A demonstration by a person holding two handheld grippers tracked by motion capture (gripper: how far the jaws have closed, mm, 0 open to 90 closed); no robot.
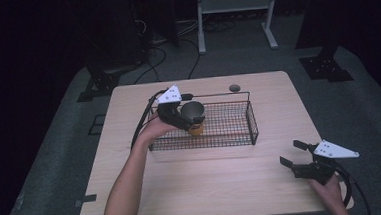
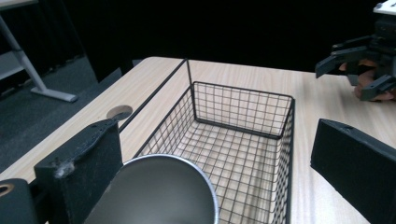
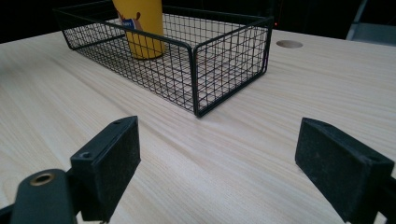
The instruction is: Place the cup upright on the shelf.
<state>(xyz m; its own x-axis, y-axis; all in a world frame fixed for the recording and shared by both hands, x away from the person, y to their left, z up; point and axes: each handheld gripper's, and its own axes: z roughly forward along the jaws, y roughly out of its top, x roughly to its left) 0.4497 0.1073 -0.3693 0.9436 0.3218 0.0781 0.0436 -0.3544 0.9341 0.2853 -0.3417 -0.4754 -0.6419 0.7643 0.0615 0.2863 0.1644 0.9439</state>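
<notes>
You have one wire basket (image 1: 230, 130) on one wooden table (image 1: 208, 186), and one yellow cup (image 1: 195, 118) with a metal rim stands inside it. You hold two grippers, one in each hand: the left gripper (image 1: 185, 119) and the right gripper (image 1: 292, 154). The tabletop carries one round hole (image 1: 234, 88) at its far edge.

Overhead light brightens the wooden table (image 1: 217, 176) against black surroundings; all views look soft and slightly grainy.
</notes>
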